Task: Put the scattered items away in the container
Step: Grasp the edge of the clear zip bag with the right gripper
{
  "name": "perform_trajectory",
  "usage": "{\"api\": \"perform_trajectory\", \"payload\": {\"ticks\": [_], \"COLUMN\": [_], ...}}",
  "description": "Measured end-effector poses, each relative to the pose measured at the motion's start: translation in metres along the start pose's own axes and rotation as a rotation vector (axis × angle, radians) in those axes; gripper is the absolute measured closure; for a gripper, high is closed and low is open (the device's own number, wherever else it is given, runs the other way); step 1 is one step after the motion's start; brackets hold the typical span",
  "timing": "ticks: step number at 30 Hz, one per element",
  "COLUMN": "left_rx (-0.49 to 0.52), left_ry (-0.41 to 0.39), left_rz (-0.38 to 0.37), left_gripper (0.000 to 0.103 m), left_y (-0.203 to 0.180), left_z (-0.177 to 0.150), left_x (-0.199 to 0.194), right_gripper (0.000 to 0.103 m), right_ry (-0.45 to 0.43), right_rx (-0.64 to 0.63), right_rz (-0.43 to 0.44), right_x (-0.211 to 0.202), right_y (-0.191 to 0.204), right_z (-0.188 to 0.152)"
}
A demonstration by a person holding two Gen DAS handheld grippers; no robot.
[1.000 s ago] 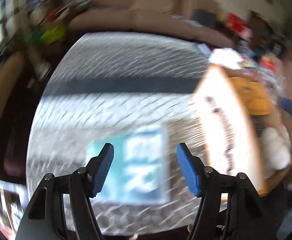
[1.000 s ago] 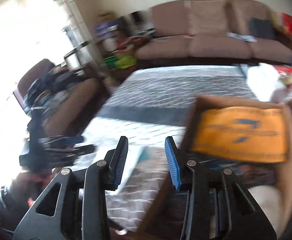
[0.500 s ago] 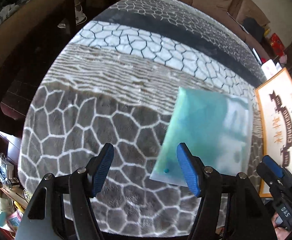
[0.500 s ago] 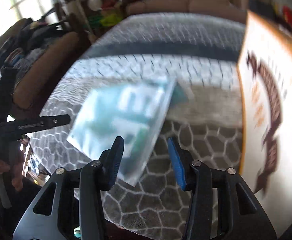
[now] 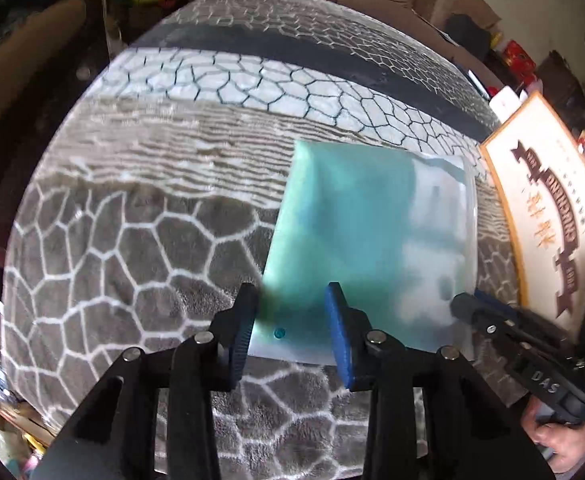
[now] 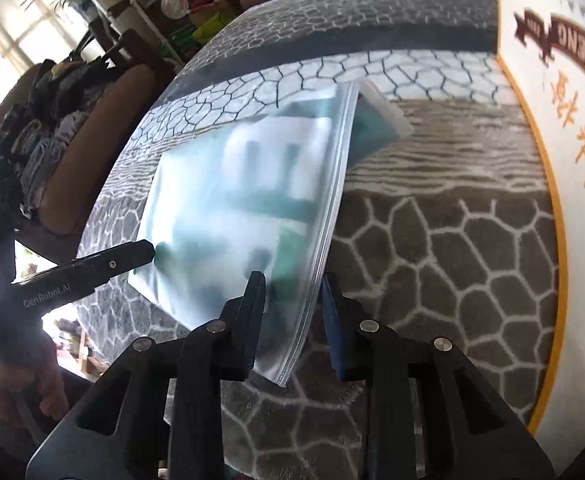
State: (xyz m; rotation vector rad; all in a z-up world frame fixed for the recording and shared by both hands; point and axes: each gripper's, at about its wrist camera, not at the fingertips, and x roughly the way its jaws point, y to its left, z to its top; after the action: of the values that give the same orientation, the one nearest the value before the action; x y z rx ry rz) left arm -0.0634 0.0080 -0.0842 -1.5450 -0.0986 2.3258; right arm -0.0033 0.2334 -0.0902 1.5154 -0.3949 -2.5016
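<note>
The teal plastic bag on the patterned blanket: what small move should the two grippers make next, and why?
Probably finish closing both grippers on the bag's near edge, then lift. The teal bag lies flat on the blanket, and its edge sits between the closing jaws of the left gripper and the right gripper. Neither seems to pinch it yet. The box stands just beside it.

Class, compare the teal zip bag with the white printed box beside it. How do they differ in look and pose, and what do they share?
1. The bag is soft, frosted, see-through teal plastic; the box is stiff white card with an orange border and brown lettering.
2. The bag lies flat; the box stands with its printed side rising beside the bag.
Shared: both sit on the grey patterned cover.
</note>
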Motion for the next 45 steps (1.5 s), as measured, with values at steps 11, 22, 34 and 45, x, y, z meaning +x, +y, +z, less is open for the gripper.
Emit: {"api": "perform_trajectory", "payload": {"ticks": [11,22,34,45], "left_rx": [-0.034,-0.085,-0.132,-0.303], "left_ry": [-0.135,-0.255,-0.248,-0.241], "left_rz": [-0.058,-0.224,-0.217,-0.269], "left_gripper": [0.086,0.086,0.084,0.049], "left_y": [0.01,0.022,0.041,0.093], "left_z": [0.001,0.006,0.005,0.0], "left_x": [-0.036,-0.083,-0.078,-0.075], "right_gripper": [0.098,0.095,0.097,0.1], "right_ry": [-0.118,-0.121,-0.156,-0.181], "right_rx": [-0.122,-0.177,-0.261,-0.422], "right_rz": [-0.035,-0.018,-0.004,0.02], "right_x": [-0.043,-0.057,-0.051,-0.094], "right_y": [0.032,0.074,0.124,0.147], "right_z": [0.008,0.019,0.051,0.075]}}
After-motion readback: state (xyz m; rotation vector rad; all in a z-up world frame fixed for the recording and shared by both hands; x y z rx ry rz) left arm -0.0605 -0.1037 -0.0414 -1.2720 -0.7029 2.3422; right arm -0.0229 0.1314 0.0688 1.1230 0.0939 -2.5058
